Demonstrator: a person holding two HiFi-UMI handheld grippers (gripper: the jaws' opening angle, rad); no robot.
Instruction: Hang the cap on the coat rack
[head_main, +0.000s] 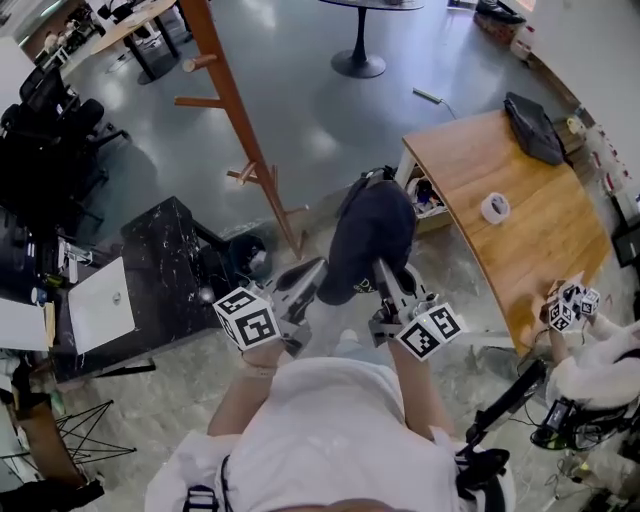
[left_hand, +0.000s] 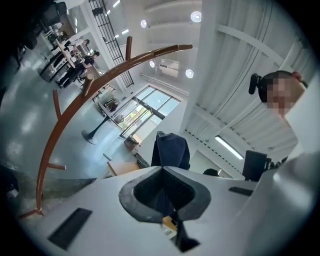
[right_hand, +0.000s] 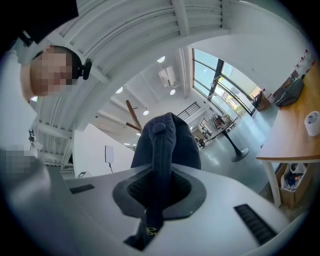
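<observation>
Head view, one cap (head_main: 372, 235) in left claw (head_main: 314, 274), right claw (head_main: 385, 272); one coat rack (head_main: 236, 103)

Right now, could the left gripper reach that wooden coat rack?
Probably yes: the coat rack stands just ahead of the left gripper with only bare floor between, though it and the right gripper both grip the cap.

You are in a large open-plan office: a polished grey floor (head_main: 300, 100) runs past black office chairs (head_main: 50, 110), long desks (head_main: 125, 25) and a round pedestal table (head_main: 358, 62). A wooden coat rack (head_main: 232, 100) stands near a curved wooden surface (head_main: 520, 250) that carries a tape roll (head_main: 495, 207). The left gripper view shows you tall windows (left_hand: 150, 102) and round ceiling lights (left_hand: 196, 16).
</observation>
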